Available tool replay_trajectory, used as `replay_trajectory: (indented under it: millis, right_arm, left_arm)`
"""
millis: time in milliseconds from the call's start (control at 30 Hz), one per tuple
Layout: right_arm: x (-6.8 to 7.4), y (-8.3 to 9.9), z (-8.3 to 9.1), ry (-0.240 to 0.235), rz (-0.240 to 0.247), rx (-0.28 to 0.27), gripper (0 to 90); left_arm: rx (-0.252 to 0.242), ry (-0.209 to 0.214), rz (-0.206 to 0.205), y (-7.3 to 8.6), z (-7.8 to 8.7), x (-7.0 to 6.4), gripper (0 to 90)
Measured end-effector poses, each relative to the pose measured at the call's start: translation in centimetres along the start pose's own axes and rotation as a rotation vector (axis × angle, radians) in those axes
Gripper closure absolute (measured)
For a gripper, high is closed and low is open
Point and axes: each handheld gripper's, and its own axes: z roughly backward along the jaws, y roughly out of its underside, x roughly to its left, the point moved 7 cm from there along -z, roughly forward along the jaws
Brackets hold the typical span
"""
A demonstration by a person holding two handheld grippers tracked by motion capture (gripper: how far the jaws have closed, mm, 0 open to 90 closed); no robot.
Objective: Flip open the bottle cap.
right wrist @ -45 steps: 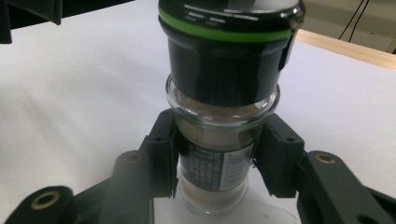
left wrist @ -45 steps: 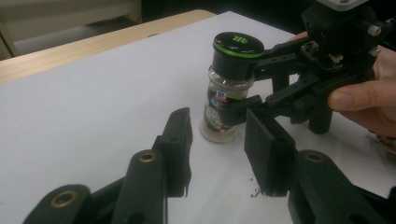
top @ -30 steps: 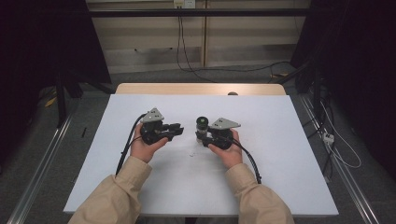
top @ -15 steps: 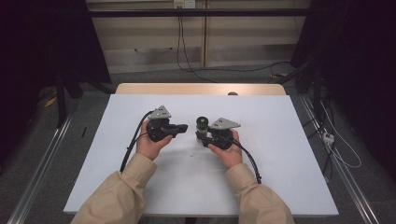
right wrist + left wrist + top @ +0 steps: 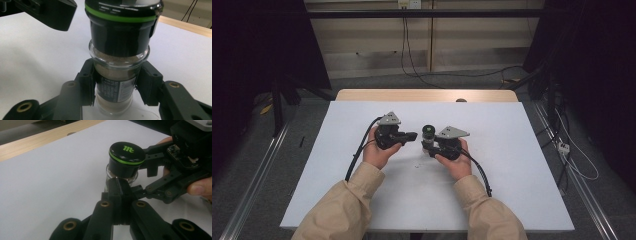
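A glass spice jar (image 5: 428,136) with a black, green-ringed cap (image 5: 127,155) stands upright on the white table (image 5: 512,175), half full of brown powder (image 5: 117,62). My right gripper (image 5: 116,80) is shut on the jar's glass body below the cap, one jaw on each side. In the high view the right gripper (image 5: 430,147) comes at the jar from the right. My left gripper (image 5: 117,187) has its jaws pressed together with nothing between them. Its tip points at the jar just under the cap, very close or touching. The left gripper (image 5: 413,135) sits just left of the jar.
A bare wooden strip (image 5: 427,95) runs along the table's far edge. Cables (image 5: 357,155) trail from both grippers back along the person's sleeves. Dark floor and metal rails (image 5: 257,180) flank the table.
My left gripper has moved right and slightly away from the person, closing the gap to the jar. The right gripper and the jar have stayed put.
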Motion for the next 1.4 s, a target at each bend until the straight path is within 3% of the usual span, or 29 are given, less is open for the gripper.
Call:
replay_trajectory:
  millis: [133,533,1400]
  right_arm:
    - [0.0,0.0,0.0,0.0,0.001,0.0,54.2]
    - [0.0,0.0,0.0,0.0,0.002,0.0,54.2]
    - [0.0,0.0,0.0,0.002,0.002,0.001,54.2]
  left_arm:
    - [0.003,-0.002,0.011,0.0,-0.4,0.0,90.0]
    - [-0.002,-0.004,-0.007,-0.5,-1.0,-0.2,90.0]
    - [-0.002,0.001,-0.011,-0.8,-1.3,-0.3,90.0]
